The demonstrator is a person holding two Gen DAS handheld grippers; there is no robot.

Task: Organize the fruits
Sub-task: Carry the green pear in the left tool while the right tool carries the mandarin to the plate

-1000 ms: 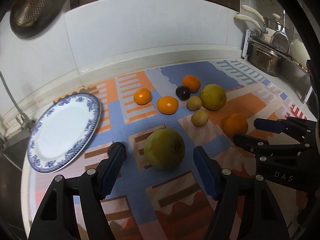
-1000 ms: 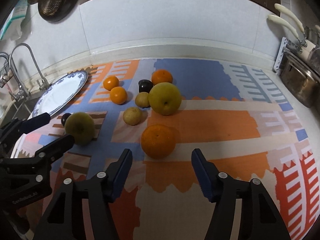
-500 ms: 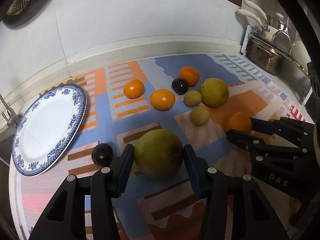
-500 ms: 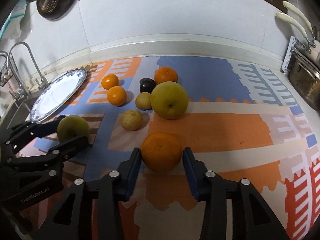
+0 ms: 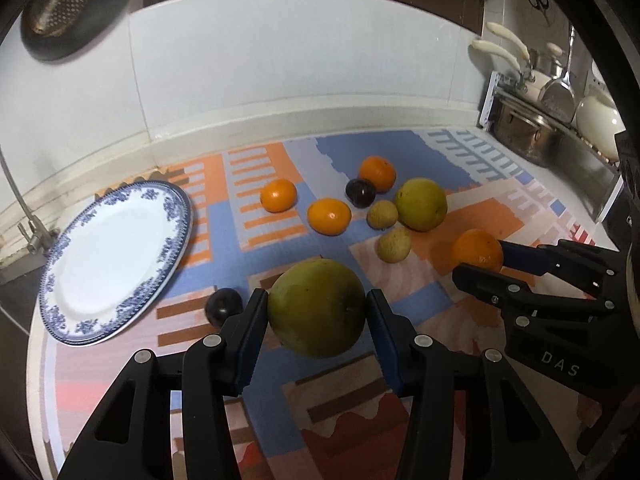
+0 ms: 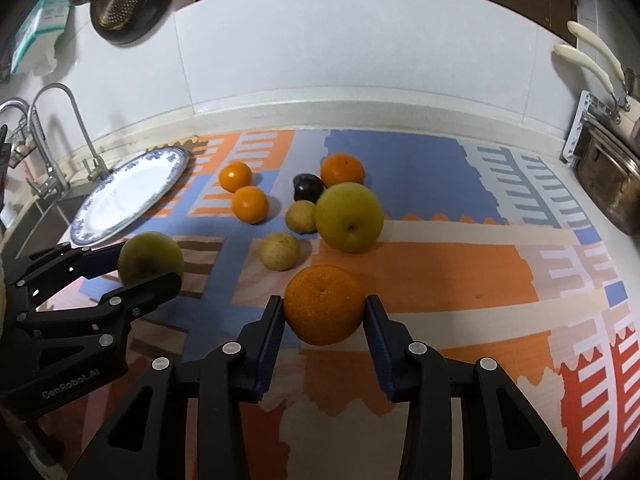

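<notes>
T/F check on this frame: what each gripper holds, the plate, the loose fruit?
1. The left gripper is shut on a green pear. True.
2. The right gripper is open over bare mat. False: it is shut on an orange.
3. The plate holds two oranges. False: no fruit lies on it.
4. A dark plum lies between the plate and the left gripper. True.
</notes>
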